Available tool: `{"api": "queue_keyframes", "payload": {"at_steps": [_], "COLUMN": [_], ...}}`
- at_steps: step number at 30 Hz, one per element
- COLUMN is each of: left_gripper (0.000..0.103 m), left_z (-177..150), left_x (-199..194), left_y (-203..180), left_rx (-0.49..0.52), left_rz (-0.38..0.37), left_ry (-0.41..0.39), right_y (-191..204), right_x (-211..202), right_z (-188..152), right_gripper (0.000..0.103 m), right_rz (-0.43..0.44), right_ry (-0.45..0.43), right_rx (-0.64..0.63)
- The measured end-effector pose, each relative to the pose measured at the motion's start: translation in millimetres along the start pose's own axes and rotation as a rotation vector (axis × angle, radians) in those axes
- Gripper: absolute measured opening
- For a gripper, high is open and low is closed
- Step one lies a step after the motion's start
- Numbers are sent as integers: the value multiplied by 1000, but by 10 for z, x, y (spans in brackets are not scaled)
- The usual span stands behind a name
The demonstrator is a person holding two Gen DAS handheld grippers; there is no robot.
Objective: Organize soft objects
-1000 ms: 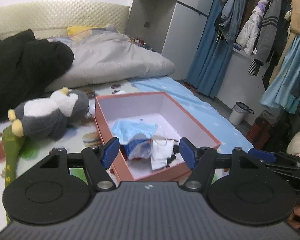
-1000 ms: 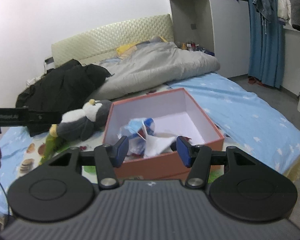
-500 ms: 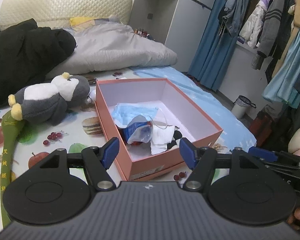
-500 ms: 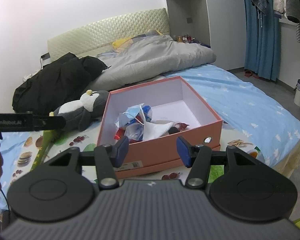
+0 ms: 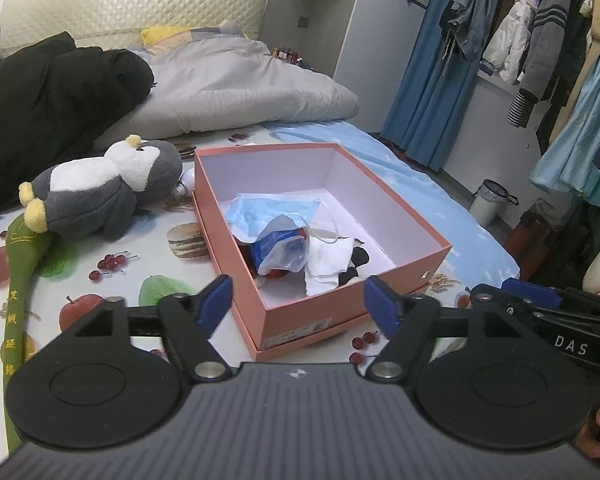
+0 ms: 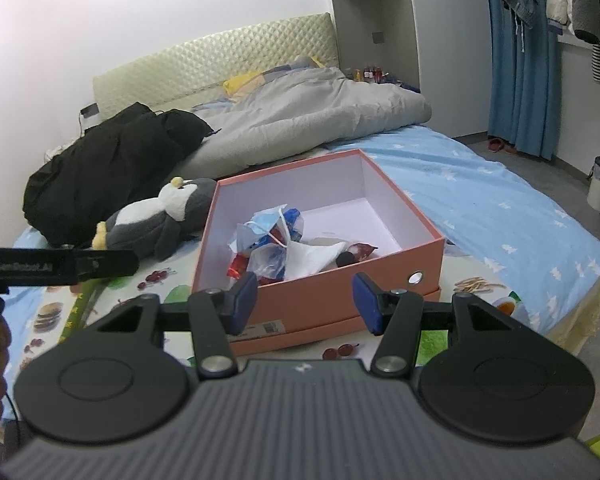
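An open salmon-pink cardboard box [image 5: 352,312] with a white interior sits on a fruit-print sheet [image 5: 112,280] on the bed, holding a heap of soft items along its near-left side: a pale blue disposable face mask [image 5: 260,210], a crumpled blue-and-white plastic wrapper [image 5: 278,248] and a white cloth [image 5: 328,258]. A grey-and-white plush penguin [image 5: 100,192] lies just left of the box, outside it. The left gripper [image 5: 298,306] and right gripper [image 6: 306,298] hover before the box, jaws apart, empty.

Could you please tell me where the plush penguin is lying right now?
The penguin lies on the bed just left of the pink box in both views, in front of the black coat.
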State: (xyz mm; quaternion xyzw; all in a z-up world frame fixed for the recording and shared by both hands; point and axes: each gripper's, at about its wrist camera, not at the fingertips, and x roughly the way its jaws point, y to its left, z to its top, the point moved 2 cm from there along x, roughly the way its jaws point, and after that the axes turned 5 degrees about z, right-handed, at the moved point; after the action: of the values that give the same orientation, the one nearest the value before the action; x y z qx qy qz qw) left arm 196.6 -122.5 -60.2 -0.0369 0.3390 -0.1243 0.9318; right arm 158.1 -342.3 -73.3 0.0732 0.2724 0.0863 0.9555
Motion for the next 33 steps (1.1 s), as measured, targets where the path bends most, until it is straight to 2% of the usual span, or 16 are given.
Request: {"api": "queue_keyframes", "payload": {"at_steps": [1, 3, 4, 11, 33], "left_gripper": [86, 93, 97, 101, 101], "left_z": [2, -2, -3, -15, 0], "left_x": [4, 7, 13, 12, 57], "left_y": [8, 30, 38, 44, 27], "left_rx": [-2, -6, -7, 0, 1], "left_rz": [2, 3, 2, 24, 26], "left_ry": [-1, 2, 4, 7, 14], "right_y": [-6, -8, -9, -20, -53], "right_x": [8, 15, 12, 11, 36], "right_z": [3, -2, 1, 21, 0], "right_gripper": [75, 94, 97, 97, 97], "right_rz": [-2, -14, -19, -10, 14], "right_ry": [2, -3, -6, -12, -11], "right_rx": [2, -4, -4, 6, 28]}}
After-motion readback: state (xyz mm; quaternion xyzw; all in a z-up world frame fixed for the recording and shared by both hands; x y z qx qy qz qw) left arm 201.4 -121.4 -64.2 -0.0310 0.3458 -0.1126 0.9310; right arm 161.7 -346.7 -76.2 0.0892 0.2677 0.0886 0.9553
